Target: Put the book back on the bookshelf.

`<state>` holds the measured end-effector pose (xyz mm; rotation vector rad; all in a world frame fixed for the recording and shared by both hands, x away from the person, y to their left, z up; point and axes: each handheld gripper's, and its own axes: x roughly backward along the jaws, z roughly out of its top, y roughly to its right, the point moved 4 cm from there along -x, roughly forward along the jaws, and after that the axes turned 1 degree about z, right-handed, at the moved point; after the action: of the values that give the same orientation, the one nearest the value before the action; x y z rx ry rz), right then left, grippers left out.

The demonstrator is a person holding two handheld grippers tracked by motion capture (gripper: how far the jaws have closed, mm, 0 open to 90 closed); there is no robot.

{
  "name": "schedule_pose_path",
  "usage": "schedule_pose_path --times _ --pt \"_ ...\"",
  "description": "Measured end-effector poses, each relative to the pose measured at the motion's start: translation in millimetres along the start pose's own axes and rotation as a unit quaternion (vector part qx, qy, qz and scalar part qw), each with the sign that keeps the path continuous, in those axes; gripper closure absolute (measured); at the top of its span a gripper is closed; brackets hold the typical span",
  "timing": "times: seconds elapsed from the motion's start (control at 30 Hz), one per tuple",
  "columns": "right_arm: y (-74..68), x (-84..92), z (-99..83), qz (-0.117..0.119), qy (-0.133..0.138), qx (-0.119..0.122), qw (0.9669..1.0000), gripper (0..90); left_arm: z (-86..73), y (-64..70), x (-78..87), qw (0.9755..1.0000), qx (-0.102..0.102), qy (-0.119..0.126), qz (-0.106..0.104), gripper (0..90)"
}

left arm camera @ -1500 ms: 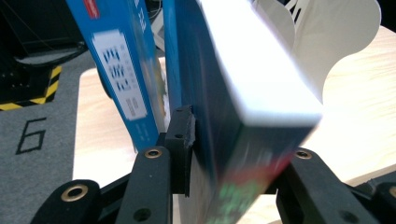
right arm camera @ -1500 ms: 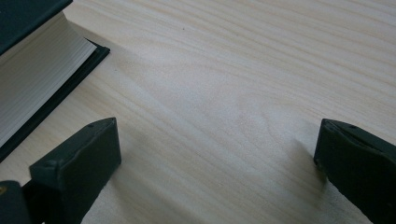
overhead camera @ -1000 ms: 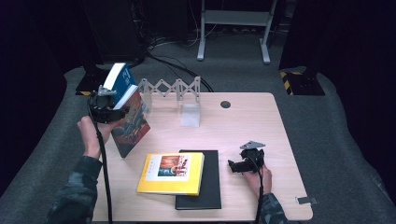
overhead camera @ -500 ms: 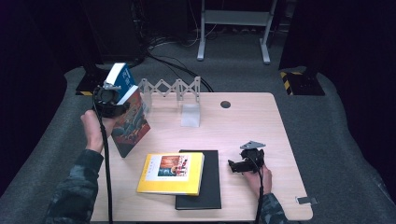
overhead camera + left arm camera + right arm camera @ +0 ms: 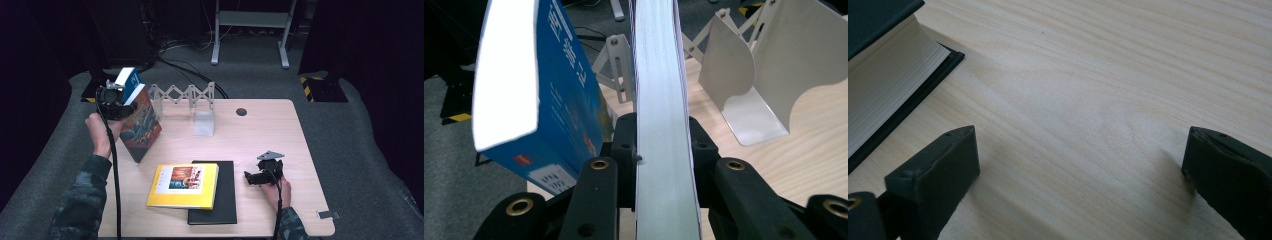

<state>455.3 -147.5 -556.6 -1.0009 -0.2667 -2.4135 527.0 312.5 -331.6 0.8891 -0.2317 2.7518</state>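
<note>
Upper left of the high view: left gripper point(image 5: 116, 102) pinching the picture-cover book point(image 5: 141, 126) by its page edge, upright, beside the blue book point(image 5: 128, 82) and the bookend rack point(image 5: 184, 95). Lower right: right gripper point(image 5: 256, 177) spread over bare table point(image 5: 280, 130), idle near the black book point(image 5: 222, 200). Step judged: shelving upright. Next: seating the book against its neighbour before release.

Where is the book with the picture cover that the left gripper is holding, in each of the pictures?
High view: the picture book stands upright at the table's left edge, clamped by the left gripper.
Left gripper view: the book runs up the middle, page edges facing the camera, pinched between the two black jaws.
Right gripper view: the book is not in it.
Shared landmark: the white bookend.
</note>
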Motion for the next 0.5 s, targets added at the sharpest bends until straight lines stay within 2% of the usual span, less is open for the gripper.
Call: schedule_pose_path --times 0.2,0.3,0.33,0.5 --pt "-0.3 -0.3 0.1 0.001 0.000 0.000 1.0000 0.8 8.1 -6.9 -3.2 0.9998 0.016 0.002 0.013 72.8" --pt "0.1 -1.0 0.3 0.001 0.000 0.005 1.0000 0.0 10.0 -9.7 -4.5 0.9997 0.016 -0.002 0.018 72.8" --pt "-1.6 -1.5 1.1 -0.002 0.002 -0.009 1.0000 0.0 11.0 -10.8 -5.6 0.9997 0.019 -0.001 0.018 72.8" --pt "-2.1 -1.6 1.0 -0.004 0.001 -0.011 0.9999 0.0 17.0 -15.1 -10.2 0.9992 0.030 0.003 0.025 72.7"
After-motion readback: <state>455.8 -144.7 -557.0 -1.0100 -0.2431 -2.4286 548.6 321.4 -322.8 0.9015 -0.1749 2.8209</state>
